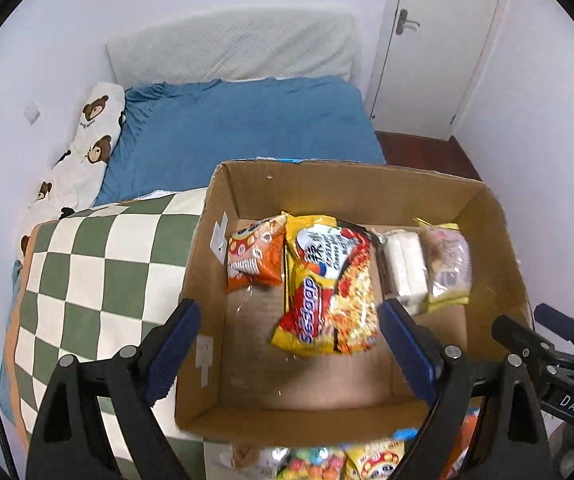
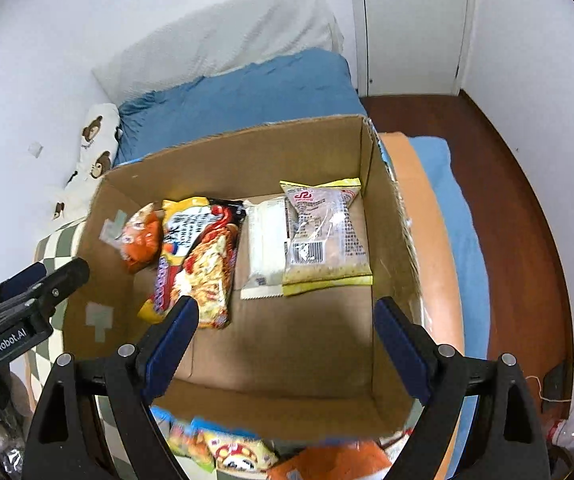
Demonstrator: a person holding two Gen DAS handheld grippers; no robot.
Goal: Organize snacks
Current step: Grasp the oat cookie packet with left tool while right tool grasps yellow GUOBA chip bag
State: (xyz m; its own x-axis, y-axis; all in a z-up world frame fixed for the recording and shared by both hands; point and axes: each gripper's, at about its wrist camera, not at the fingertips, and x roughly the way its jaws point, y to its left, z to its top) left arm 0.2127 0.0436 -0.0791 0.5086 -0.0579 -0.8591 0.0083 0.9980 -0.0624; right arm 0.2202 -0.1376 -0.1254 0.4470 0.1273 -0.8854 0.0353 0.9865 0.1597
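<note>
- Currently the cardboard box (image 1: pixel 367 196) sits on the bed (image 1: pixel 247 120), holding four packets in a row along its far wall.
- Inside the box, the noodle packet (image 1: pixel 327 288) lies near the middle, beside an orange packet (image 1: pixel 253 254).
- Both the left gripper (image 1: pixel 287 344) and right gripper (image 2: pixel 285 340) hover wide open over the box, holding nothing.
- Likely next: fetching from the loose snacks (image 2: pixel 223 448) just before the box's near wall; these are cut off and blurred.
</note>
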